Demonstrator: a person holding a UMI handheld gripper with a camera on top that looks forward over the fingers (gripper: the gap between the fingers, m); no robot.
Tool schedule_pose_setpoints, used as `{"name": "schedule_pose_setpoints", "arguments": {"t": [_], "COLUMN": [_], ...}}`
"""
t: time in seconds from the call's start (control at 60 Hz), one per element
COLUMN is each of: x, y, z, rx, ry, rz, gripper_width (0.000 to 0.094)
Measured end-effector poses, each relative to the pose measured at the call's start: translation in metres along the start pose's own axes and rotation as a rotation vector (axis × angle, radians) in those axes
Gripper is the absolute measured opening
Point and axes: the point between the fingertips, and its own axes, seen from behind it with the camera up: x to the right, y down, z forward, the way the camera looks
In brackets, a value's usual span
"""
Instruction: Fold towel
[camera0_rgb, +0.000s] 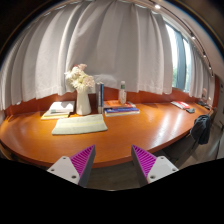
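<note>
So on the far left of the wooden desk (120, 130) there's an open book (58, 108) lying flat, and right next to it, a bit nearer, is the towel (80, 124). It's pale, rectangular and spread out flat on the wood, I'd guess laid out that way so it's ready to be folded. Looks like soft cloth, no folds in it that I can make out.

Just behind the towel is a white vase of flowers (81, 87), with some upright books beside it. Further right there's a small bottle (123, 93) standing by a flat stack of books (121, 109). White curtains (100, 45) hang across the back, window off to the right.

The gripper (115, 163) hangs at the near edge, fingers spread wide with nothing between the purple pads (82, 161). The towel sits beyond the fingers and off to the left, well apart, so it'd need to head up and left to reach an edge.
</note>
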Motion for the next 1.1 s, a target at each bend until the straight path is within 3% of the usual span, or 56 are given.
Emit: {"name": "schedule_pose_setpoints", "arguments": {"t": [0.2, 0.517, 0.75, 0.917, 0.967, 1.05, 1.1], "x": [-0.068, -0.272, -0.356, -0.382, -0.386, -0.382, -0.373], "y": [0.018, 0.003, -0.006, 0.015, 0.015, 0.014, 0.014], "z": [0.028, 0.151, 0.252, 0.308, 0.315, 0.320, 0.323], "rx": [-0.067, -0.140, -0.200, -0.288, -0.290, -0.289, -0.289], "ry": [-0.088, -0.266, -0.285, -0.277, -0.279, -0.251, -0.220], "rz": [-0.055, -0.106, -0.157, -0.207, -0.210, -0.185, -0.181], "gripper_width": [0.0709, 0.0719, 0.0716, 0.0691, 0.0646, 0.0450, 0.0282]}}
